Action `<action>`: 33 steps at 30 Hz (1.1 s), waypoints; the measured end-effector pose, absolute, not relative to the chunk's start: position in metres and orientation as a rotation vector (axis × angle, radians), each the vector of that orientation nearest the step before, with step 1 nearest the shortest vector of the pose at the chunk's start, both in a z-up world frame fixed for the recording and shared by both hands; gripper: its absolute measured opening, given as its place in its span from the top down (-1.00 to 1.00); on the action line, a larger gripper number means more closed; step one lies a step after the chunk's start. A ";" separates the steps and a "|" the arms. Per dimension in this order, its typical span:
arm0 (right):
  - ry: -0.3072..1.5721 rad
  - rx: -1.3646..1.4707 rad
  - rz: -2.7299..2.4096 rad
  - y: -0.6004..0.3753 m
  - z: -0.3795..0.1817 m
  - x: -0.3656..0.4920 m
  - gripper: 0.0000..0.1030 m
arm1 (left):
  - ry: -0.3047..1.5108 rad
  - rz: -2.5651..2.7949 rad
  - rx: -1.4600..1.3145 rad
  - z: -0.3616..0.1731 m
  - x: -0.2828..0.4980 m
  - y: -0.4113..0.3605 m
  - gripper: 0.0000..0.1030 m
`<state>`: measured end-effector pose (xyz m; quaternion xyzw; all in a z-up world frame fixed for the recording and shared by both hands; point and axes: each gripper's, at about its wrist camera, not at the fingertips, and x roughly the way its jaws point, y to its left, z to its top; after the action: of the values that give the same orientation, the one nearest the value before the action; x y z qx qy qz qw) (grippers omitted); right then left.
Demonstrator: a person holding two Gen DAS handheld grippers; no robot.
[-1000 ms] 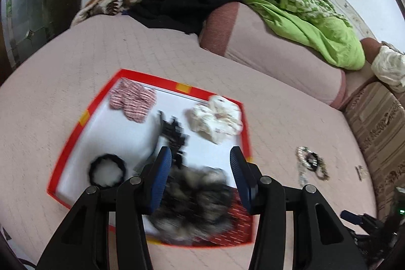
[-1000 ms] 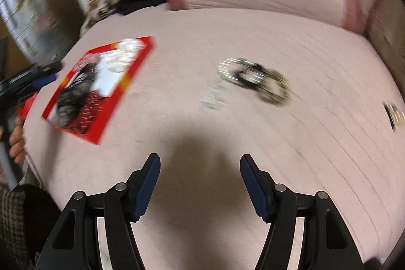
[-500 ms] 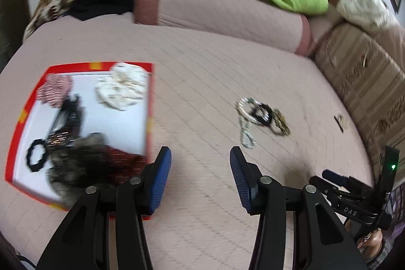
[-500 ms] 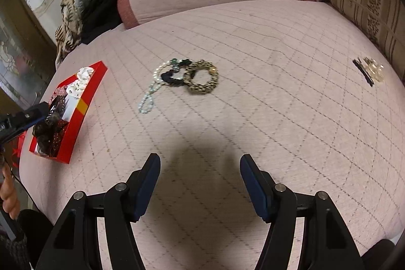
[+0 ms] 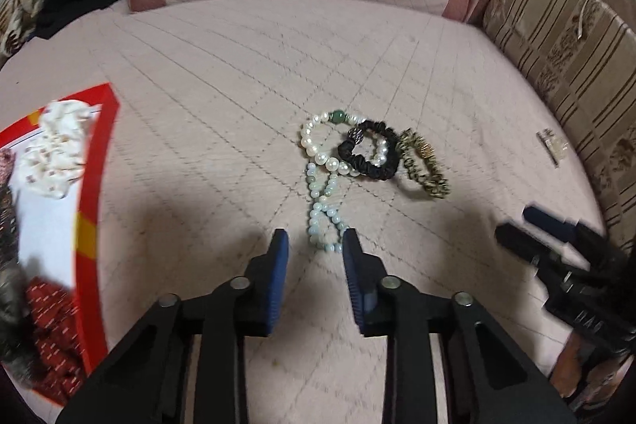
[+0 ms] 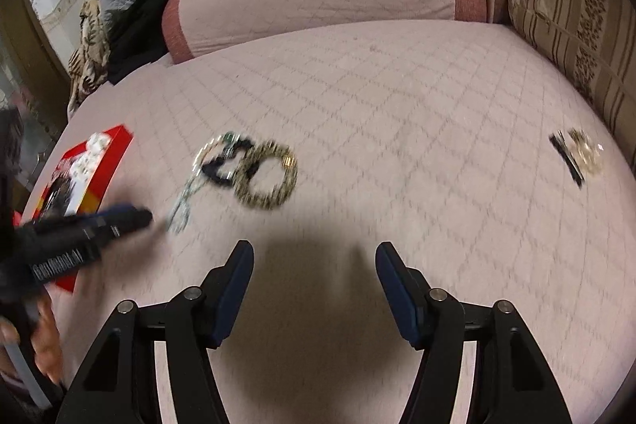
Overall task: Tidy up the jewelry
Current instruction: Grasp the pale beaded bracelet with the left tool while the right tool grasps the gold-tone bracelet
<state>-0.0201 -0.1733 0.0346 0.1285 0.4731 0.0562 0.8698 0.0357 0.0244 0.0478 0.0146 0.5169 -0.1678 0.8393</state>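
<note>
— Left gripper (image 5: 314,245) has just been narrowing its jaws, and nothing is pinched yet; the tail of the pale bead strand (image 5: 324,213) lies between the tips.

— And the risk?

— I think the strand tangles with the pearl bracelet (image 5: 318,146) and black scrunchie (image 5: 371,155) beyond; lifting could drag all of them, or beads slip out.

— Right gripper (image 6: 314,257)?

— Spread wide, empty, above the bedcover (image 6: 397,106). Red tray (image 5: 93,185) waits to the left.

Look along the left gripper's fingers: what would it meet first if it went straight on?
Probably the pale bead string, whose near loop lies just ahead of the left gripper; nothing is between its fingers yet, though depth is unclear.
</note>
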 end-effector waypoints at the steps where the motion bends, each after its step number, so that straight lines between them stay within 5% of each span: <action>1: 0.986 0.273 0.110 -0.174 0.034 -0.012 -0.28 | 1.107 -0.355 0.033 0.042 0.040 0.022 0.68; 7: 1.005 0.284 0.122 -0.165 0.023 0.030 -0.25 | 1.119 -0.364 0.013 0.029 0.049 0.019 0.75; 13: 1.048 0.189 0.084 -0.146 0.002 0.052 0.04 | 1.117 -0.376 -0.029 0.026 0.054 0.024 0.75; 18: 1.036 0.127 0.051 -0.141 0.003 0.052 0.75 | 1.115 -0.380 0.003 0.029 0.045 0.023 0.89; 20: 1.044 0.132 0.054 -0.144 0.005 0.048 0.84 | 1.120 -0.382 -0.003 0.030 0.039 0.024 0.90; 33: 1.017 0.233 0.084 -0.173 0.036 -0.021 0.86 | 0.994 -0.372 -0.013 0.095 -0.024 0.047 0.89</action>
<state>-0.0206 -0.1735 0.0361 0.1114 0.4855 0.0402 0.8662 -0.0241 0.0466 0.0946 -0.0060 0.4740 -0.1774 0.8625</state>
